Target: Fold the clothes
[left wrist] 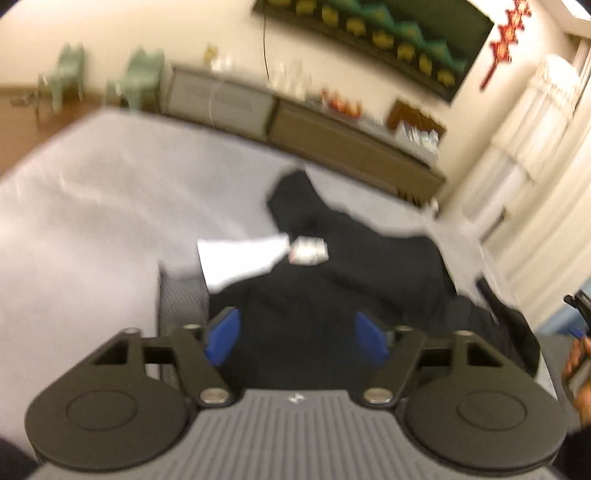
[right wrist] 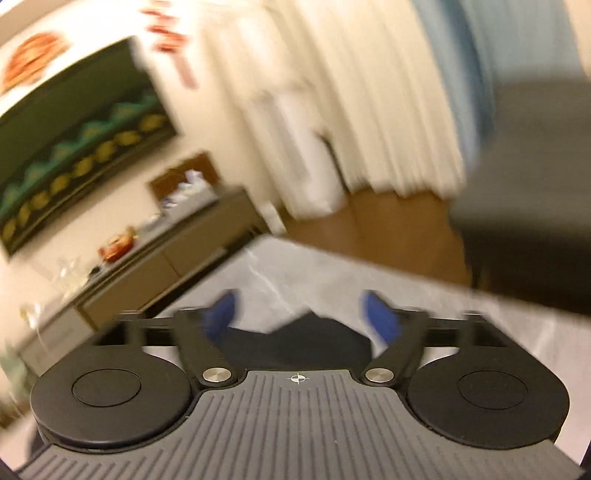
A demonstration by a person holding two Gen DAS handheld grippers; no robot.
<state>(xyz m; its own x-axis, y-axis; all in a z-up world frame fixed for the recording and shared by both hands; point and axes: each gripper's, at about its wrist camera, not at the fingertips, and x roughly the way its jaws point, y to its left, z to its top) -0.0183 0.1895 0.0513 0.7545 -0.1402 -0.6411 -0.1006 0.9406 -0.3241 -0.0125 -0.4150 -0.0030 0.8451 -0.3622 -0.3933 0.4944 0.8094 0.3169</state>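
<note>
A black garment [left wrist: 343,266] lies crumpled on the grey table top [left wrist: 92,206], with a white label [left wrist: 308,250] on it and a white piece of cloth [left wrist: 240,258] at its left edge. My left gripper [left wrist: 295,332] is open above the near part of the garment, holding nothing. My right gripper [right wrist: 303,317] is open and empty; a corner of the black garment [right wrist: 306,336] shows below it on the grey table [right wrist: 332,280]. Both views are blurred by motion.
A long low sideboard [left wrist: 332,140] with small items stands along the far wall under a dark framed picture [left wrist: 388,33]. Cream curtains [right wrist: 351,92] hang at the right. A dark grey seat [right wrist: 535,177] stands beyond the table. Two green chairs [left wrist: 140,77] are far left.
</note>
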